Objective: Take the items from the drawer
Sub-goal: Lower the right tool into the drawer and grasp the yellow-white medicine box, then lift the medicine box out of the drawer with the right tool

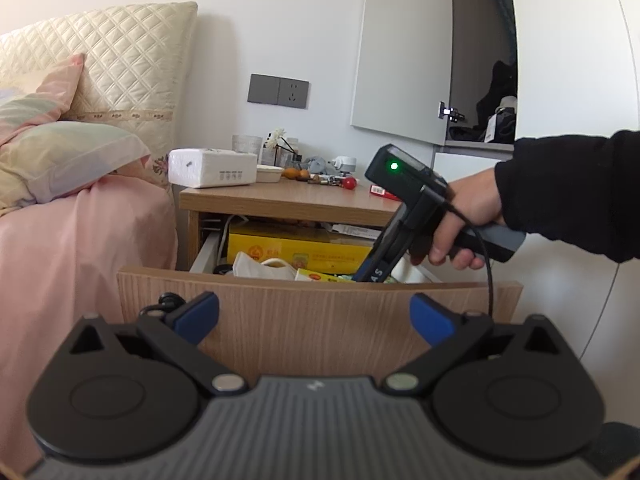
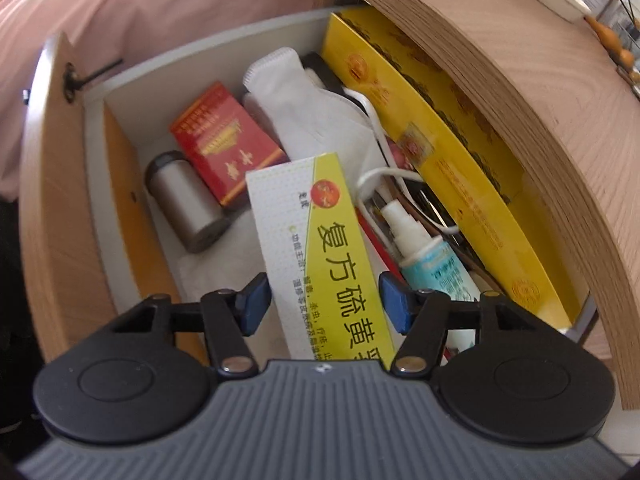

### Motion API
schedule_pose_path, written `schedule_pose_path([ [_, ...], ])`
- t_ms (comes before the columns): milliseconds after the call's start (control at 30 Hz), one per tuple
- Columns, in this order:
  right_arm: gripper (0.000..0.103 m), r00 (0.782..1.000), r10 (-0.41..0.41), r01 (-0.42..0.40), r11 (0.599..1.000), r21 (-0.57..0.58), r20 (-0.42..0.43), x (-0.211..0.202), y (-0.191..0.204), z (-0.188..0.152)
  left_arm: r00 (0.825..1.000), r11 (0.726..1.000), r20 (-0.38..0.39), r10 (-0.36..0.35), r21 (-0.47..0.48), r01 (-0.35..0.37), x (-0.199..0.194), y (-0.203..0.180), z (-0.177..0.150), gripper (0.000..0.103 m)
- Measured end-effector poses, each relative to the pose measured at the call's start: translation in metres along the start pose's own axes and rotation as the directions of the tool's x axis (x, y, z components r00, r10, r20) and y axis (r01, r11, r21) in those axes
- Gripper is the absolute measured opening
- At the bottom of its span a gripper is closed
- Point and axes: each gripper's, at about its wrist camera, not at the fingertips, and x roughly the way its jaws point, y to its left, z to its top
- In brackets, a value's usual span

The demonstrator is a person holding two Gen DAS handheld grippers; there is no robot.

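The bedside drawer (image 2: 96,184) is pulled out and full. My right gripper (image 2: 324,306) reaches down into it, shut on a green-and-white medicine box (image 2: 320,220), with a blue pad pressed to each long edge. Around the box lie a red carton (image 2: 228,144), a silver cylinder (image 2: 184,204), a white face mask (image 2: 304,96), a spray bottle (image 2: 424,248) and a flat yellow box (image 2: 440,132). My left gripper (image 1: 315,314) is open and empty, just in front of the wooden drawer front (image 1: 260,292). In the left wrist view the right gripper's tips are hidden inside the drawer.
The nightstand top (image 1: 280,200) overhangs the back of the drawer and carries a tissue pack (image 1: 212,168) and small clutter. A bed with a pink sheet (image 1: 60,260) is close on the left. A person's hand (image 1: 464,216) holds the right gripper. A wardrobe door (image 1: 400,60) stands ajar behind.
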Motion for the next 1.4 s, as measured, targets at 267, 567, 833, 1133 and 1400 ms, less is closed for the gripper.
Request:
schedule_pose_path([
  [267, 0.057, 0.997, -0.077, 0.077, 0.997, -0.004, 0.003, -0.018, 0.018, -0.001, 1.0, 1.0, 0.013, -0.026, -0.008, 0.026, -0.004, 0.0, 0.001, 0.103],
  [567, 0.055, 0.944, -0.313, 0.321, 0.945, -0.07, 0.106, -0.09, 0.065, 0.013, 0.999, 1.0, 0.038, -0.009, 0.015, 0.009, -0.011, 0.005, 0.005, 0.103],
  [833, 0.055, 0.833, -0.465, 0.441, 0.885, 0.147, 0.3, -0.145, 0.044, 0.039, 0.998, 0.999, 0.062, -0.017, 0.046, 0.014, -0.015, -0.001, 0.006, 0.103],
  [1133, 0.055, 0.755, -0.546, 0.419, 0.828, 0.372, 0.364, -0.143, -0.027, 0.072, 0.997, 0.999, 0.074, -0.013, 0.051, 0.009, -0.015, -0.003, 0.007, 0.103],
  [1400, 0.055, 0.751, -0.563, 0.384, 0.798, 0.463, 0.346, -0.105, -0.077, 0.081, 0.997, 0.998, 0.041, -0.06, -0.014, 0.061, -0.011, 0.009, 0.006, 0.103],
])
